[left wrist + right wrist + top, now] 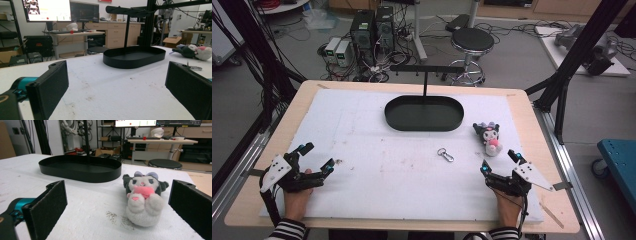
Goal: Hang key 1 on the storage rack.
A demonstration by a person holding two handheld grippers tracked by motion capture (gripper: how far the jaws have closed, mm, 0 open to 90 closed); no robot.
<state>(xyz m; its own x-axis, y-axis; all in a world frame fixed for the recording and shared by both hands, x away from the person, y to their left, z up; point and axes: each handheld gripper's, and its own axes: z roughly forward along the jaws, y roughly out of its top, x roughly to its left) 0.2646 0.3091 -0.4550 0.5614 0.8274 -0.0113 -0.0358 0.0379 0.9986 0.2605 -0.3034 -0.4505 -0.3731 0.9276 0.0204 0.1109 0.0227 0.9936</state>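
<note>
A small plush toy [488, 138], dark with a white body and pink patch, lies on the white foam mat right of centre. A metal clasp [445, 154] lies near the middle of the mat. Behind them stands a black oval tray [424, 123] with an upright post and crossbar. My right gripper [500, 162] rests open at the near right, just short of the plush toy [143, 197], which lies ahead between its jaws without touching them. My left gripper [317, 156] rests open at the near left, nothing between its jaws; the tray [135, 59] lies far ahead of it.
The mat [362, 165] covers most of a wooden table [302, 95]. Black frame posts rise at both sides. Behind the table on the floor stand a round stool [472, 41], computer cases [372, 27] and cables. A blue cart [619, 160] stands at the right.
</note>
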